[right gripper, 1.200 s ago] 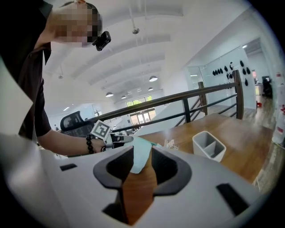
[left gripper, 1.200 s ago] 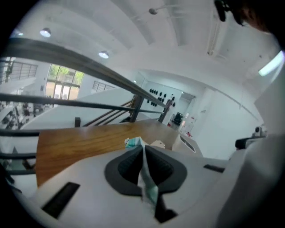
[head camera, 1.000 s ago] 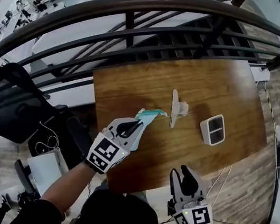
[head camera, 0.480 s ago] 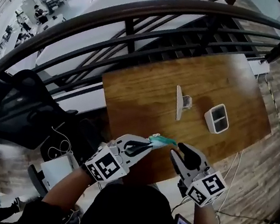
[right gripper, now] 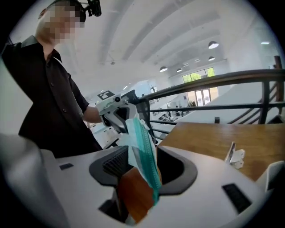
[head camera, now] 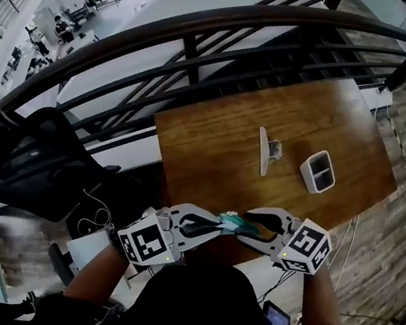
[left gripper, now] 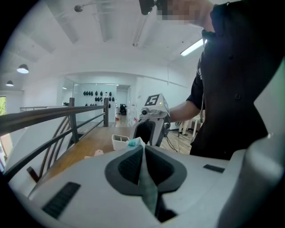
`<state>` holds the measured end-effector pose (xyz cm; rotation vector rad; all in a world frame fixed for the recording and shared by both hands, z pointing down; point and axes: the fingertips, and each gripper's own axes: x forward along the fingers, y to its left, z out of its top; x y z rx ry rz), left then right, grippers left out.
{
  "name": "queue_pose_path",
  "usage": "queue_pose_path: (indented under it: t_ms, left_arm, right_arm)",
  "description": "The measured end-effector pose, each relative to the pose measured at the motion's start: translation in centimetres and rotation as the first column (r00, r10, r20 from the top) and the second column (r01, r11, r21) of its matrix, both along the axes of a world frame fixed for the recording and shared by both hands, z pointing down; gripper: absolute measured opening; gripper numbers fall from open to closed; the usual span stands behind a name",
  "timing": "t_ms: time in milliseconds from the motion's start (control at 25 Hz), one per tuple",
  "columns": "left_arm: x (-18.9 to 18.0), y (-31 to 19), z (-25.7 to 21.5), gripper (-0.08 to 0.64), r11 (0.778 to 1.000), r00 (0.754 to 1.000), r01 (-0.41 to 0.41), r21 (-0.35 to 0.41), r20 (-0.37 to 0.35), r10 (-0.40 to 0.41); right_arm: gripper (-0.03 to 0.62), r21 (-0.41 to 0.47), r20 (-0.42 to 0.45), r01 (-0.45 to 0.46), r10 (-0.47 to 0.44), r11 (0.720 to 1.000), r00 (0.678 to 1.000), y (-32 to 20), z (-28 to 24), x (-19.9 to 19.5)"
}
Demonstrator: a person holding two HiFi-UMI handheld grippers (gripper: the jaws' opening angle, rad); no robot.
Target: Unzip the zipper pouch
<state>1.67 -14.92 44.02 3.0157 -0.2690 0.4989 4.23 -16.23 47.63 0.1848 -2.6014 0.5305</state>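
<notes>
A small teal-and-clear zipper pouch (head camera: 233, 219) hangs in the air over the near edge of the wooden table (head camera: 212, 152), in front of the person's chest. My left gripper (head camera: 216, 226) is shut on one end of it; in the left gripper view the thin pouch (left gripper: 144, 178) is pinched between the pads. My right gripper (head camera: 248, 224) faces it from the right. Its jaws have just been opening. In the right gripper view the pouch's other end (right gripper: 142, 147) stands between them, with a gap to the right pad. The two grippers point at each other.
On the table lie a white two-compartment holder (head camera: 316, 171) and a white clip-like stand (head camera: 266, 150). A dark metal railing (head camera: 207, 50) runs behind the table. A black office chair (head camera: 25, 157) stands at the left, and a small device (head camera: 278, 319) lies on the floor.
The left gripper carried the pouch off the table toward the person. The right gripper swung up and left to meet it, and its jaws now straddle the pouch's free end.
</notes>
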Motion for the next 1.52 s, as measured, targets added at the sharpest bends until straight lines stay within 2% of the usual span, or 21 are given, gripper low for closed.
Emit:
queue_pose_path:
  t_ms: [280,360,440,600,640,760,840,1080,1200,1280,1400,1520]
  left_arm:
    - [-1.1,0.1,-0.1,0.018,1.0,1.0,-0.005,-0.022,0.005,0.005]
    - [-1.3,0.1,0.0,0.018,0.999,1.0,-0.002,-0.032,0.003,0.002]
    - [-1.5,-0.2,0.0,0.018,0.999,1.0,0.014,-0.044,-0.007,-0.014]
    - [-1.9,-1.0,-0.3,0.024,0.995,0.997,0.058,-0.081,-0.053,-0.063]
    - [-2.1,-1.3,-0.5,0.046,0.993,0.994,0.071,-0.097,-0.071,-0.078]
    - [-2.9,-2.2,-1.0,0.173,0.983,0.982,0.11,-0.149,-0.135,-0.13]
    - [-3.3,-2.9,-1.1,0.197,0.979,0.978,0.124,-0.163,-0.144,-0.148]
    - [-2.2,-3.3,-1.7,0.218,0.976,0.978,0.032,-0.217,-0.193,-0.075]
    - [-0.9,-3.0,-1.8,0.218,0.963,0.98,-0.047,-0.266,-0.198,-0.006]
    - [-0.3,-2.8,-1.7,0.206,0.958,0.981,-0.07,-0.278,-0.193,0.016]
    - [-0.4,-2.8,-1.8,0.093,0.965,0.982,-0.058,-0.255,-0.188,0.009]
    - [-0.4,-2.9,-1.9,0.065,0.977,0.985,-0.042,-0.21,-0.17,0.006]
  right_arm:
    - [0.16,-0.056,0.002,0.087,-0.087,0.995,0.996,0.9,0.6,-1.2]
    - [0.089,-0.05,0.005,0.083,-0.082,0.995,0.997,0.8,0.6,-1.2]
    - [0.032,-0.029,0.01,0.057,-0.056,0.998,0.998,0.4,0.4,-1.2]
    - [0.02,0.036,0.017,0.004,-0.004,0.999,1.0,-0.2,-0.8,-1.2]
    - [0.018,0.061,0.014,-0.007,0.006,0.998,1.0,-0.4,-1.1,-1.1]
    - [0.018,0.157,-0.015,-0.015,0.018,0.987,1.0,-0.7,-2.0,-1.0]
    - [0.018,0.218,-0.033,-0.004,0.011,0.976,0.999,-0.9,-2.5,-0.9]
    - [0.018,0.269,-0.045,0.021,-0.009,0.963,0.999,-0.8,-3.5,-0.9]
    - [0.018,0.291,-0.067,0.04,-0.022,0.956,0.998,-0.6,-3.7,-0.8]
    - [0.018,0.293,-0.07,0.037,-0.017,0.955,0.997,-0.5,-3.8,-0.8]
    - [0.018,0.29,-0.059,0.013,0.004,0.957,0.998,-0.6,-4.0,-0.5]
    - [0.02,0.294,-0.075,0.009,0.014,0.956,0.997,-0.5,-4.0,-0.3]
